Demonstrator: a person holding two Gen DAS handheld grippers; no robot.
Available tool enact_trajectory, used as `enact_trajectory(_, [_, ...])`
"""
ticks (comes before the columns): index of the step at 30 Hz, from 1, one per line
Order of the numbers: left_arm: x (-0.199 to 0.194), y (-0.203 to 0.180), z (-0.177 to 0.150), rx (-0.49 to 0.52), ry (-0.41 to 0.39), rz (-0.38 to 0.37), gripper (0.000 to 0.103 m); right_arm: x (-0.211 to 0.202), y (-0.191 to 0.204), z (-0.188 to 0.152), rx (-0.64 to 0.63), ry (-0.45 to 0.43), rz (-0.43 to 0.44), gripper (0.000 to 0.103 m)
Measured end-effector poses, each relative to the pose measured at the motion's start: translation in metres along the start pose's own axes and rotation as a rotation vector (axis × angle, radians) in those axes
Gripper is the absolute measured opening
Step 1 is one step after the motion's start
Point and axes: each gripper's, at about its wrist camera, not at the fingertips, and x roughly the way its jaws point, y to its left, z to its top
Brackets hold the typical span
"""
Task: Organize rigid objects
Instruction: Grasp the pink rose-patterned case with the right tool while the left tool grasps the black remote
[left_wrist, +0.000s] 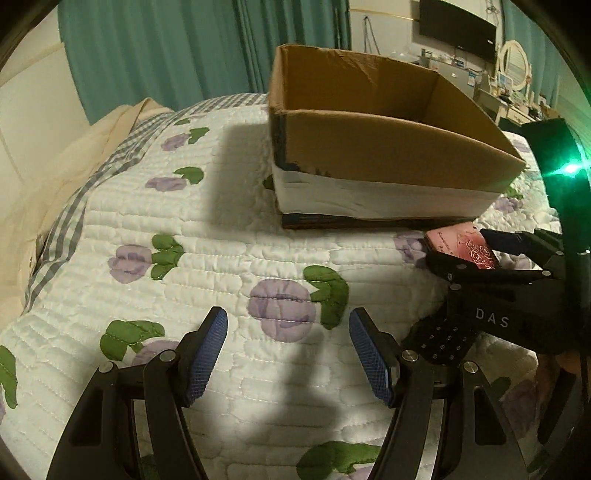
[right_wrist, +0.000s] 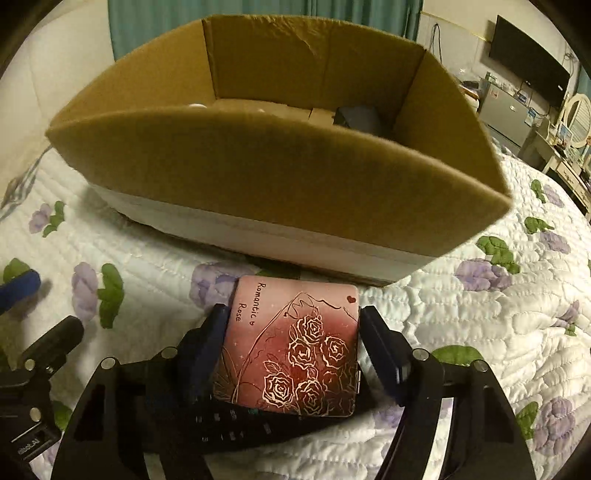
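On the bed, over a white quilt (left_wrist: 207, 236) stitched with purple flowers and green leaves, the right claw (right_wrist: 293, 334) grips a flat pink tin (right_wrist: 295, 347) by its two side edges, a dark pad pressed against each one. The tin lies face up between the fingers, its lid printed with outlined roses, a small red heart and the words "Romantic Rose", and its far end sticks out past the fingertips toward the box (right_wrist: 280, 162). It sits just in front of the box's near wall, outside it, close above the quilt (whether it touches the fabric I cannot tell).

The box is open-topped cardboard with a white band round its base, standing on the quilt. Inside, at the far end, a dark grey object (right_wrist: 360, 116) shows above the near wall, with something pale beside the left corner, too hidden to name.

The left claw (left_wrist: 288, 354) is spread wide and holds nothing, its blue ribbed pads (left_wrist: 207, 358) hovering over a purple flower to the left of the other claw. From its camera the tin (left_wrist: 461, 247) appears at the right, clamped in the black fingers, near the box's (left_wrist: 388, 147) front corner.

Teal curtains (left_wrist: 166, 48) hang behind the bed, and a dark screen (right_wrist: 532, 62) is on the far wall
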Motion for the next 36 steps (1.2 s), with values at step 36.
enact_trajectory(36, [0.023, -0.113, 0.010, 0.290, 0.098, -0.255, 0.043, -0.085, -0.069, -0.028, 0.157, -0.052, -0.046, 0.066])
